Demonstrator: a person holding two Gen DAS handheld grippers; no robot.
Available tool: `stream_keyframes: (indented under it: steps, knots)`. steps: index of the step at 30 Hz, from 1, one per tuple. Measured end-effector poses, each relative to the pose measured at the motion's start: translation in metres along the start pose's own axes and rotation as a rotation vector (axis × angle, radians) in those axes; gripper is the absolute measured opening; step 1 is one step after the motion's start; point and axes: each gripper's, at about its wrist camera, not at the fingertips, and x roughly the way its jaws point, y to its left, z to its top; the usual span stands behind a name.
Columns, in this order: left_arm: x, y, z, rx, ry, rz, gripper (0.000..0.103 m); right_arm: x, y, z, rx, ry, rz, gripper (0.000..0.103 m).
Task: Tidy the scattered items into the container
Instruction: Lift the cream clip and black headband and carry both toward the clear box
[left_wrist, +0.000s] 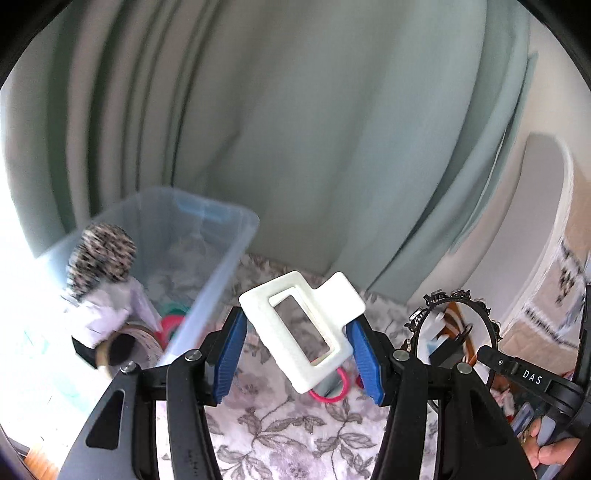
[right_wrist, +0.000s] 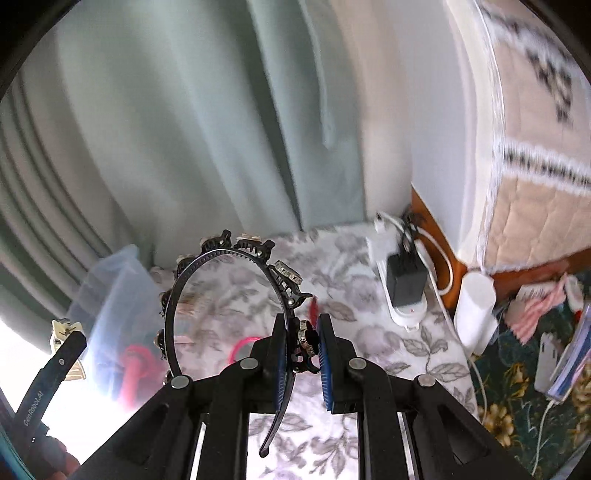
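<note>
My left gripper (left_wrist: 299, 349) is shut on a white rectangular plastic frame (left_wrist: 301, 325) and holds it above the floral blanket, just right of the clear plastic bin (left_wrist: 218, 266). The bin holds a leopard-print item (left_wrist: 105, 254), a pale garment, a tape roll (left_wrist: 138, 345) and red and green pieces. My right gripper (right_wrist: 303, 345) is shut on a black studded headband (right_wrist: 221, 291), which arcs up to the left; the headband also shows in the left wrist view (left_wrist: 456, 325). The bin appears blurred at the left of the right wrist view (right_wrist: 110, 295). A pink ring (left_wrist: 332, 389) lies on the blanket below the frame.
The floral blanket (left_wrist: 295, 424) covers the surface. Green curtains (right_wrist: 184, 129) hang behind. In the right wrist view a white power strip with a black adapter (right_wrist: 404, 284), a white cylinder (right_wrist: 474, 314) and a quilted bed edge (right_wrist: 535, 184) stand at right, with loose items on dark floral cloth.
</note>
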Motion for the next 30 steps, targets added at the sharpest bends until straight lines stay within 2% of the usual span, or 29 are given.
stream_keyframes:
  steps: [9,20,30]
  knots:
    - [-0.055,0.052,0.028,-0.079,-0.125,0.028,0.057,-0.05,0.077,0.012,-0.1,-0.097,0.061,0.017]
    - [-0.094,0.115,0.054,-0.15,-0.218,0.086,0.057,-0.066,0.177,0.013,-0.219,-0.124,0.177,0.017]
    - [-0.089,0.161,0.048,-0.215,-0.205,0.123,0.057,-0.047,0.257,-0.004,-0.37,-0.077,0.216,0.017]
